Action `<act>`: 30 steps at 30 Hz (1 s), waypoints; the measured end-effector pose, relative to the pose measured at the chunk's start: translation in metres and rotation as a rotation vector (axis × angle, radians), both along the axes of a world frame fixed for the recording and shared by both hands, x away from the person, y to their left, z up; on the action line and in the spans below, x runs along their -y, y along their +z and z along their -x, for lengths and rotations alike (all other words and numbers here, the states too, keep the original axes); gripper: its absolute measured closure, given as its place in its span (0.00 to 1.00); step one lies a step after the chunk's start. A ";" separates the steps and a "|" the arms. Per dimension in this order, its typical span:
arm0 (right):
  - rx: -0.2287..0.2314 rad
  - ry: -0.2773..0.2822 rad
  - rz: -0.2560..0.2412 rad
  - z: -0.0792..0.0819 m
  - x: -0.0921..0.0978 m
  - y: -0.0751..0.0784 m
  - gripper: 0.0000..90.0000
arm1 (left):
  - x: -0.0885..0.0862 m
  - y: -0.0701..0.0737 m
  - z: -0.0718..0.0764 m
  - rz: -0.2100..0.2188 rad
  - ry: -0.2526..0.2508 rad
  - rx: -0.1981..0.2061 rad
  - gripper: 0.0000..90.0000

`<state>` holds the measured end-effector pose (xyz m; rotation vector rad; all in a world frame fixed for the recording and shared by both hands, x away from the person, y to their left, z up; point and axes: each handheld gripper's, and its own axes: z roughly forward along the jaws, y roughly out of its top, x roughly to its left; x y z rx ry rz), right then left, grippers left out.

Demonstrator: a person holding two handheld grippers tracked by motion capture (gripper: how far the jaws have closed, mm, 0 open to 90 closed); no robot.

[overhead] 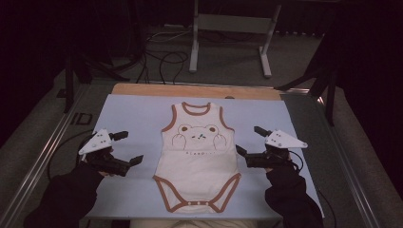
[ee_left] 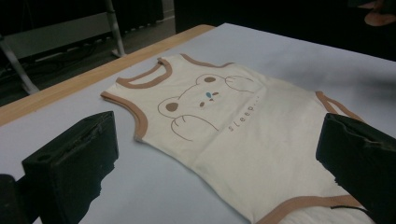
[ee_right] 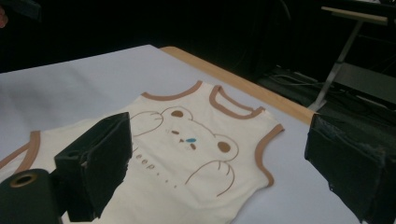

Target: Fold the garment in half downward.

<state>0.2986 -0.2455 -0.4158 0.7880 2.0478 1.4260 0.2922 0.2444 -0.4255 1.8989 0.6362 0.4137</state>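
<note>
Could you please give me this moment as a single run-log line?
bodysuit: flat, face up on mat | left gripper: open, beside it, apart | right gripper: open, beside it, apart

Dim room with dark surroundings. A pale blue mat (overhead: 133, 118) covers the tabletop, whose wooden edge (overhead: 190, 90) shows along the far side. Beyond it, grey carpeted floor (overhead: 228, 59) carries loose black cables (overhead: 164, 59) and a white metal stand (overhead: 233, 33). Black tripod legs (overhead: 328, 85) stand at right.
</note>
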 end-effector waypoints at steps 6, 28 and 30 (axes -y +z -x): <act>0.002 0.002 -0.001 -0.013 -0.004 0.007 0.08 | 0.008 0.005 -0.011 -0.015 -0.010 -0.002 0.00; -0.039 0.022 0.004 -0.059 -0.026 0.001 0.08 | 0.027 0.009 -0.051 -0.030 0.002 -0.043 0.00; -0.036 0.023 0.000 -0.065 -0.028 -0.001 0.08 | 0.029 0.009 -0.054 -0.033 0.013 -0.042 0.00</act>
